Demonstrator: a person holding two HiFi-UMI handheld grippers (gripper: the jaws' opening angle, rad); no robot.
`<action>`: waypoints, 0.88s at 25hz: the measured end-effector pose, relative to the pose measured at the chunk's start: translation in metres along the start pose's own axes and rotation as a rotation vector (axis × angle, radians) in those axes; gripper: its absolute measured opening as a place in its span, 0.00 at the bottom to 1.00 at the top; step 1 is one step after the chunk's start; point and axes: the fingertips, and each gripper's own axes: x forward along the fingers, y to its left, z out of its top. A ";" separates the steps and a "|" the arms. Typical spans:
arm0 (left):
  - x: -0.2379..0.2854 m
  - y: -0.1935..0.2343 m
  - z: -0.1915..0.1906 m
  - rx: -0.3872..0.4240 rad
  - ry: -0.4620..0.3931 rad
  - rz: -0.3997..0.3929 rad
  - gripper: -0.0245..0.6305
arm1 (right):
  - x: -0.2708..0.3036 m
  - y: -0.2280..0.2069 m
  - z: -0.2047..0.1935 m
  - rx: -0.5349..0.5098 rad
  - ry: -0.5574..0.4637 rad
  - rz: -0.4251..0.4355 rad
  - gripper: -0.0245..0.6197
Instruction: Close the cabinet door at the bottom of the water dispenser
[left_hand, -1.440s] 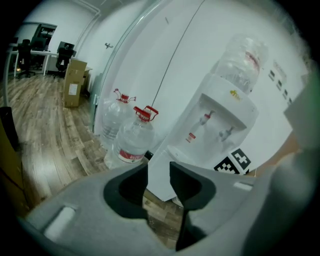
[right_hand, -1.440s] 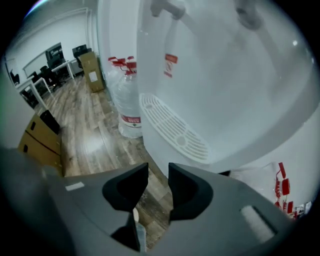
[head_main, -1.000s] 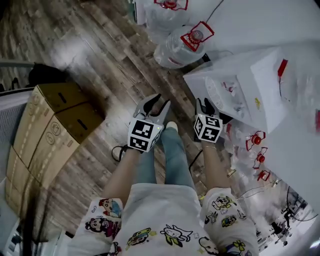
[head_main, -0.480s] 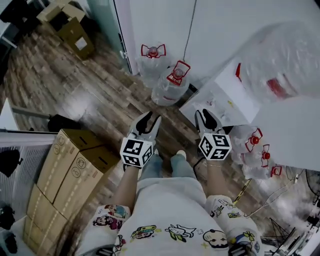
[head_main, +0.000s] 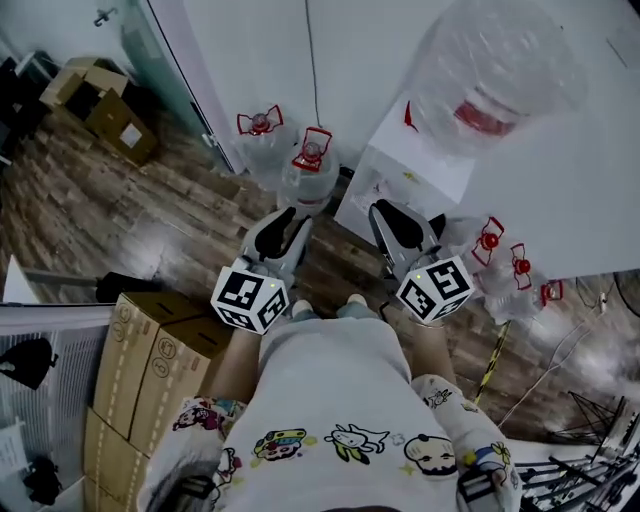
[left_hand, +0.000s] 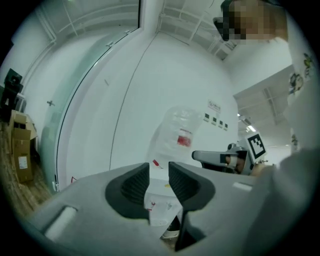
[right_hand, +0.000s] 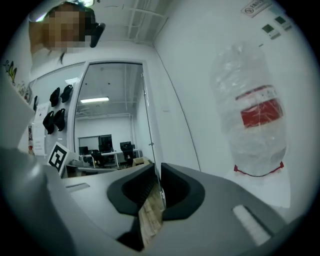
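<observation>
Beyond left tongs (left_hand: 158, 167), wide, and right tongs (right_hand: 156, 170), narrow, both closing empty: dispenser (head_main: 400, 170). We judge its door light, stiff; push free edge.

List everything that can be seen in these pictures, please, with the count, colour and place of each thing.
water dispenser: one, white, at the wall ahead of the person.
large bottle: one, clear with a red label, on top of the dispenser.
spare bottles: about five, clear with red handles, on the floor, two left of the dispenser and three right.
cardboard boxes: several, brown, stacked at lower left, more at far upper left.
glass door: one, greenish, left of the wall.
floor: brown wood pattern.
shirt: one, white with cartoon prints, bottom centre.
left gripper: one, grey and black, fingers closing, nothing between.
right gripper: one, grey and black, fingers closing, nothing between.
</observation>
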 end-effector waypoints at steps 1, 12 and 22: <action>0.000 -0.009 0.002 0.003 0.002 -0.021 0.22 | -0.006 0.003 0.006 -0.006 -0.013 0.004 0.11; -0.021 -0.048 -0.018 0.014 0.038 -0.089 0.04 | -0.052 0.009 -0.006 0.017 -0.027 -0.045 0.05; -0.037 -0.034 -0.035 0.075 0.091 -0.030 0.04 | -0.057 -0.002 -0.021 0.006 -0.006 -0.102 0.05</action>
